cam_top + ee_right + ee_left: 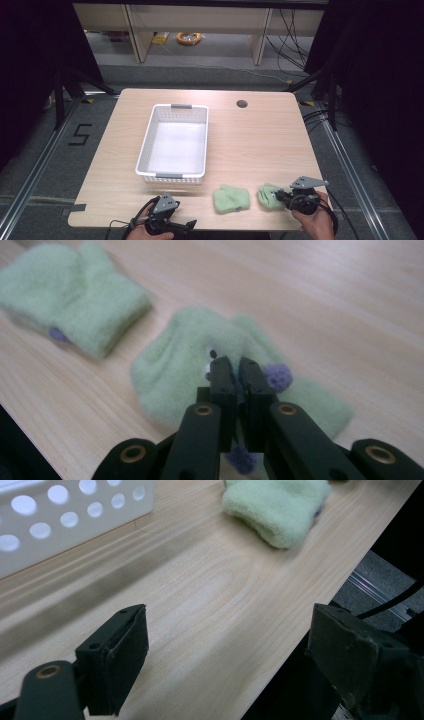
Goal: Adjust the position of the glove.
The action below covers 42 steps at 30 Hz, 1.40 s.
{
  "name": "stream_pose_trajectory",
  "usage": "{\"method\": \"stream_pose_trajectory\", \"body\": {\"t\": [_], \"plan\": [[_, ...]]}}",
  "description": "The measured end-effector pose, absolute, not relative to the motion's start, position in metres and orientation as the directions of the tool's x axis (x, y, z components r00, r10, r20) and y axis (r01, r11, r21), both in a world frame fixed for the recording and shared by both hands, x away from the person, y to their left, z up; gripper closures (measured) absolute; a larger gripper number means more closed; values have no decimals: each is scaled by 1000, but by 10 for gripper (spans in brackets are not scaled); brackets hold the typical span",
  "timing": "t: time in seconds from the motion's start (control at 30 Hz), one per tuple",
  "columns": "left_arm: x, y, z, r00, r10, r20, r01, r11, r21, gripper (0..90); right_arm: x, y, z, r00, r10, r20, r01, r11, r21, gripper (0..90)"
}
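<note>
At the table's near edge, your right gripper has its jaws clamped on the right mitten, so lift it straight up, then over to the basket. Left gripper sits released. Can't tell how much fabric you've actually pinched.

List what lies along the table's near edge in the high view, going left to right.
Left gripper → left green mitten → right green mitten, pinched by the right gripper → the hand holding that gripper.
</note>
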<state>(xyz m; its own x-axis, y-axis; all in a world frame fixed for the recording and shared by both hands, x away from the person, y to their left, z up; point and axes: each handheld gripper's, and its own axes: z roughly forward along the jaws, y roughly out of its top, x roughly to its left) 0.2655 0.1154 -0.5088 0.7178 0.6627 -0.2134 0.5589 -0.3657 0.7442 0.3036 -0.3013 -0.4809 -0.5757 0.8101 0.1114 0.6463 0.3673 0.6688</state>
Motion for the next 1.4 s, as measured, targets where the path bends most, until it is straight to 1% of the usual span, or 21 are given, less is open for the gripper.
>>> {"method": "stream_pose_trajectory", "body": {"t": [0.03, 0.07, 0.1, 0.13, 0.23, 0.27, 0.3, 0.37, 0.4, 0.5, 0.53, 0.57, 0.63, 0.67, 0.8, 0.97, 1.07, 1.1, 1.2, 1.23, 1.4], "plan": [[265, 115, -510, 701, 677, -225, 570, -343, 746, 159, 305, -304, -475, -595, 798, 94, 611, 373, 699, 871], [265, 115, -510, 701, 677, -225, 570, -343, 746, 159, 305, -304, -475, -595, 798, 94, 611, 373, 699, 871], [266, 117, -509, 713, 665, -224, 567, -358, 742, 159, 304, -304, -470, -603, 795, 70, 581, 377, 722, 871], [266, 117, -509, 713, 665, -224, 567, -358, 742, 159, 301, -301, -466, -589, 802, 104, 602, 349, 718, 871], [265, 116, -509, 707, 669, -230, 570, -346, 745, 159, 300, -297, -460, -611, 788, 81, 570, 367, 735, 871], [265, 116, -509, 709, 668, -225, 568, -353, 744, 159, 299, -293, -458, -604, 790, 101, 585, 354, 730, 871], [266, 117, -508, 721, 660, -209, 561, -379, 736, 159, 299, -292, -457, -611, 787, 88, 569, 359, 740, 871], [266, 116, -509, 712, 668, -217, 567, -364, 739, 159, 298, -290, -455, -610, 787, 97, 576, 356, 735, 871], [265, 115, -510, 706, 670, -229, 569, -346, 746, 159, 299, -290, -455, -623, 779, 74, 550, 368, 749, 871], [267, 118, -509, 714, 670, -204, 562, -375, 737, 159, 298, -281, -449, -628, 775, 74, 536, 362, 763, 871], [267, 118, -509, 714, 670, -204, 562, -375, 737, 159, 298, -281, -449, -628, 775, 74, 536, 362, 763, 871], [265, 115, -509, 706, 670, -230, 570, -346, 746, 159, 297, -275, -447, -624, 777, 83, 541, 352, 763, 871], [265, 115, -509, 709, 669, -223, 567, -353, 744, 159, 297, -273, -447, -631, 771, 83, 536, 357, 765, 871], [267, 116, -509, 714, 670, -200, 562, -379, 736, 159, 298, -270, -446, -642, 763, 82, 531, 365, 765, 871], [267, 117, -510, 718, 663, -213, 563, -373, 737, 159, 297, -255, -443, -663, 743, 94, 521, 368, 770, 871], [266, 116, -510, 711, 669, -217, 564, -358, 744, 159, 300, -230, -444, -715, 697, 60, 461, 405, 790, 870], [266, 116, -510, 710, 669, -220, 568, -361, 740, 159, 299, -217, -447, -720, 689, 80, 482, 415, 772, 870], [267, 117, -509, 722, 660, -208, 562, -384, 733, 159, 299, -213, -448, -727, 682, 77, 478, 422, 771, 871], [267, 118, -509, 717, 663, -215, 569, -379, 730, 159, 300, -206, -449, -736, 673, 71, 467, 429, 773, 871], [266, 117, -510, 702, 675, -227, 578, -355, 735, 159, 302, -199, -448, -748, 661, 52, 455, 455, 766, 871], [266, 116, -509, 714, 667, -213, 562, -365, 742, 159, 302, -187, -449, -757, 651, 60, 458, 463, 759, 870]]}}
